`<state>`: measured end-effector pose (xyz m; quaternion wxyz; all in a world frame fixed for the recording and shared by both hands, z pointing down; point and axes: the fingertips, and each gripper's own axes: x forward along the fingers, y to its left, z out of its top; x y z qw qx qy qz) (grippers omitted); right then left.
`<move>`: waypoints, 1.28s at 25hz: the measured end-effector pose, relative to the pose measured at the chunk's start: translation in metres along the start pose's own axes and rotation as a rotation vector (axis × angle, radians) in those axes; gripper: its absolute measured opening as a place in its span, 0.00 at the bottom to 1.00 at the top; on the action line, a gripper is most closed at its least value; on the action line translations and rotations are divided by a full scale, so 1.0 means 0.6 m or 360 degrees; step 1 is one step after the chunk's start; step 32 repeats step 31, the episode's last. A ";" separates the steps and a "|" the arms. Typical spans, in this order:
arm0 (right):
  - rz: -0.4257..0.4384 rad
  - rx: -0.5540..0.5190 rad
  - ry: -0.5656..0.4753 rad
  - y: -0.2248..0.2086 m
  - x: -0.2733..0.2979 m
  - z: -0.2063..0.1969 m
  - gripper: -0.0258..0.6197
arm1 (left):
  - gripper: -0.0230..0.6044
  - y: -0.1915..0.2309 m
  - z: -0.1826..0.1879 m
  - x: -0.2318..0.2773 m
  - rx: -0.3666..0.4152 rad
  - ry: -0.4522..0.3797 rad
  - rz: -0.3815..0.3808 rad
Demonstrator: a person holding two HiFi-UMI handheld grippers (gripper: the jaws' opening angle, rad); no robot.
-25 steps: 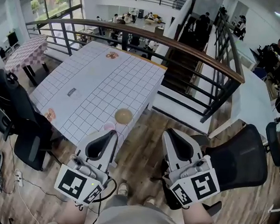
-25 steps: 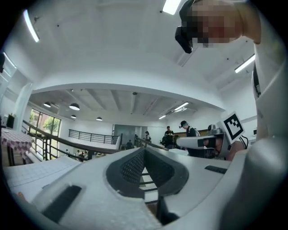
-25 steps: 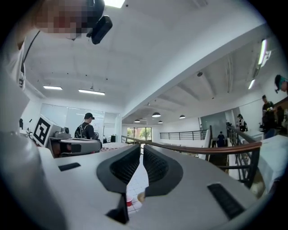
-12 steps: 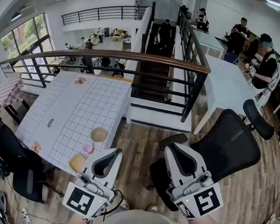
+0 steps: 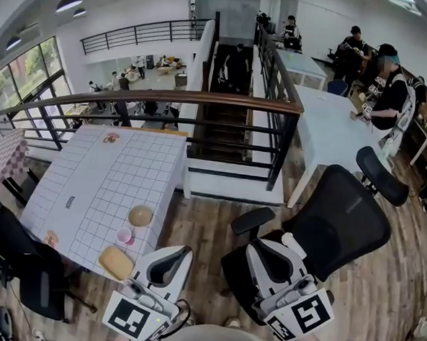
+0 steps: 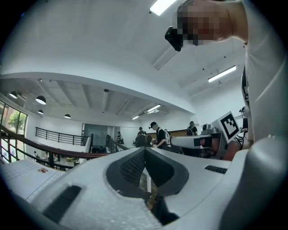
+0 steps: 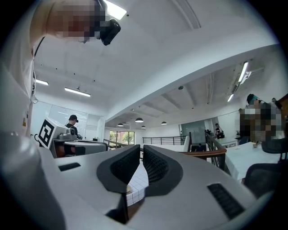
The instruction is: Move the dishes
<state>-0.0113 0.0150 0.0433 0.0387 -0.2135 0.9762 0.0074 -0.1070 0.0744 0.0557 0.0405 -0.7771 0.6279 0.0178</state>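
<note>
Wooden flooring and a railed mezzanine are surrounding the white gridded surface (image 5: 90, 180), where the dishes are sitting by its near right corner: a tan bowl (image 5: 140, 216), a small pink cup (image 5: 124, 235) and a yellow dish (image 5: 116, 262) closest to the corner. The left tool (image 5: 184, 251) and the right tool (image 5: 257, 247) are pointing level, jaws closed and gripping nothing, touching no dish. These pieces are looking light, rigid, probably slick and breakable, so pinching each by its rim is seeming the safest hold.

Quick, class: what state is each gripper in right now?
Left gripper: closed, holding nothing.
Right gripper: closed, holding nothing.
</note>
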 end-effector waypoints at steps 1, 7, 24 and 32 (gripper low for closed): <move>-0.0003 0.0008 -0.0001 -0.004 -0.003 0.001 0.09 | 0.06 -0.003 -0.003 0.000 -0.0004 0.0006 0.0004; 0.0061 0.0107 0.0004 -0.018 -0.012 0.000 0.08 | 0.06 -0.012 -0.013 0.008 -0.0005 0.0020 0.0030; 0.0138 0.0092 0.0030 -0.022 0.034 -0.014 0.08 | 0.06 0.031 -0.010 0.034 0.0002 -0.0017 0.0069; 0.0155 0.0087 0.0027 0.007 0.027 -0.013 0.08 | 0.06 0.025 -0.008 0.011 0.0015 0.0000 0.0062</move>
